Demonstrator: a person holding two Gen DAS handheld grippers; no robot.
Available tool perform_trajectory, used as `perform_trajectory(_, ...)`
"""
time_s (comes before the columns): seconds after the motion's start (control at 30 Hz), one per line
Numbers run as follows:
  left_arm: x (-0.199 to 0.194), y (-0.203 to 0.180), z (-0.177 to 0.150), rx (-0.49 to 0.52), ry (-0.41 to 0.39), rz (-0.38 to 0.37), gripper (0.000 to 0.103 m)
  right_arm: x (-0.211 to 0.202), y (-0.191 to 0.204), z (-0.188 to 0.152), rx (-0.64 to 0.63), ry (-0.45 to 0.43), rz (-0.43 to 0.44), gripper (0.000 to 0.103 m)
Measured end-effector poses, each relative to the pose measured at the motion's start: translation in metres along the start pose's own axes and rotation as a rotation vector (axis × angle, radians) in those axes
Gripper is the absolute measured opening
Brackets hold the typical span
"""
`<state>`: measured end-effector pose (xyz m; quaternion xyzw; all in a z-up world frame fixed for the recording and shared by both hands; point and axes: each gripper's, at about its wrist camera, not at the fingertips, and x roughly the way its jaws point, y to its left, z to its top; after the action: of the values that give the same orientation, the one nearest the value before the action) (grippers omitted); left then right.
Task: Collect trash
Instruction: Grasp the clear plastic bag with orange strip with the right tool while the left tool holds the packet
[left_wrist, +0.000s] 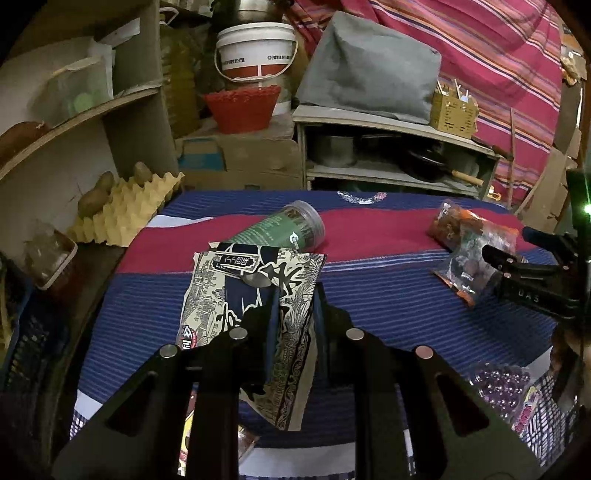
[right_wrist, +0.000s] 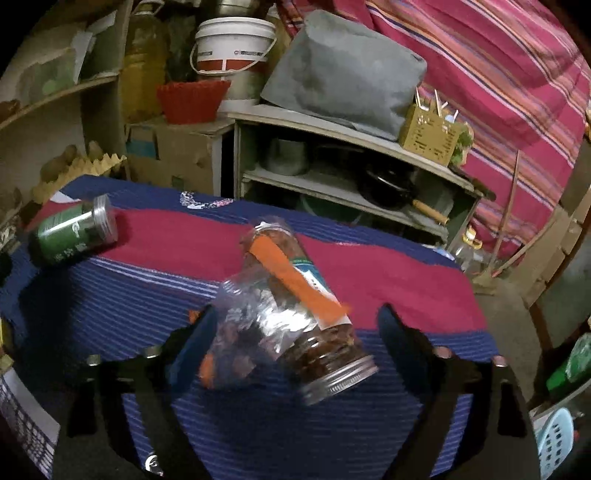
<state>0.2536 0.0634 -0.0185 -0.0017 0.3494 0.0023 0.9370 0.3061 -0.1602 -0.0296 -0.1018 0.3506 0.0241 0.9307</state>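
Two grippers are seen over a table covered by a blue and red striped cloth (left_wrist: 388, 295). The left gripper (left_wrist: 293, 295) is closed tight on a printed snack bag (left_wrist: 251, 295), which is pinched between its jaws and held up above the cloth, with its lower end hanging down. Behind the bag, a green-label jar (left_wrist: 291, 230) is lying on its side on the red stripe. The right gripper (right_wrist: 295, 332) is held with its jaws apart, and a clear jar with an orange label (right_wrist: 295, 295) is seen lying on its side between them, its metal lid end pointing toward the camera. A crinkly clear bag (right_wrist: 236, 332) is lying against the jar on the left, just beside the left finger. It cannot be told for sure whether the pads are touching the jar, as the picture is blurred there. Behind the table, a white bucket (left_wrist: 256, 51) and a red basket (left_wrist: 242, 107) are stacked among the shelves.
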Motion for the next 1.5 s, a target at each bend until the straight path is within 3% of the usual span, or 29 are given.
perform_trajectory(0.03, 0.0, 0.0, 0.0, -0.001, 0.001, 0.0, 0.017, 0.001, 0.0, -0.001, -0.001, 0.013, 0.021, 0.053)
perform_trajectory(0.1, 0.001, 0.0, 0.0, 0.003, 0.001, 0.0, 0.017, -0.004, 0.0, -0.002, -0.003, 0.001, 0.021, 0.046)
perform_trajectory(0.13, 0.001, -0.001, -0.001, 0.006, 0.0, 0.001, 0.017, -0.007, -0.001, -0.002, -0.008, -0.011, 0.018, 0.034)
perform_trajectory(0.2, -0.001, -0.003, -0.001, 0.014, -0.005, 0.001, 0.017, -0.011, -0.003, -0.003, -0.007, -0.014, 0.027, 0.019)
perform_trajectory(0.3, -0.003, -0.008, -0.003, 0.025, -0.011, -0.001, 0.017, -0.015, -0.008, -0.004, 0.001, -0.01, 0.054, 0.009)
perform_trajectory(0.53, -0.006, -0.02, -0.006, 0.082, -0.024, 0.025, 0.017, -0.023, -0.015, -0.004, 0.052, -0.005, 0.093, 0.014)
perform_trajectory(0.57, -0.005, -0.019, -0.005, 0.084, -0.025, 0.026, 0.017, -0.023, -0.014, -0.004, 0.047, -0.008, 0.088, 0.022)
perform_trajectory(0.63, -0.005, -0.018, -0.005, 0.078, -0.023, 0.025, 0.017, -0.027, -0.011, -0.003, 0.044, -0.036, 0.057, 0.082)
perform_trajectory(0.67, -0.005, -0.018, -0.005, 0.074, -0.022, 0.025, 0.017, -0.029, -0.009, -0.003, 0.044, -0.059, 0.042, 0.083)
perform_trajectory(1.1, 0.003, -0.009, -0.003, 0.059, -0.009, 0.026, 0.017, 0.026, 0.02, 0.022, -0.003, 0.049, -0.038, 0.082)
perform_trajectory(1.17, 0.004, -0.009, -0.004, 0.059, -0.007, 0.025, 0.017, 0.025, 0.021, 0.021, -0.009, 0.045, -0.042, 0.076)
perform_trajectory(1.33, 0.005, -0.012, -0.006, 0.072, -0.003, 0.028, 0.017, 0.017, 0.019, 0.019, -0.014, 0.035, -0.003, 0.047)
perform_trajectory(1.5, 0.002, -0.015, -0.006, 0.093, -0.013, 0.032, 0.017, 0.008, 0.011, 0.014, 0.008, 0.032, 0.028, 0.034)
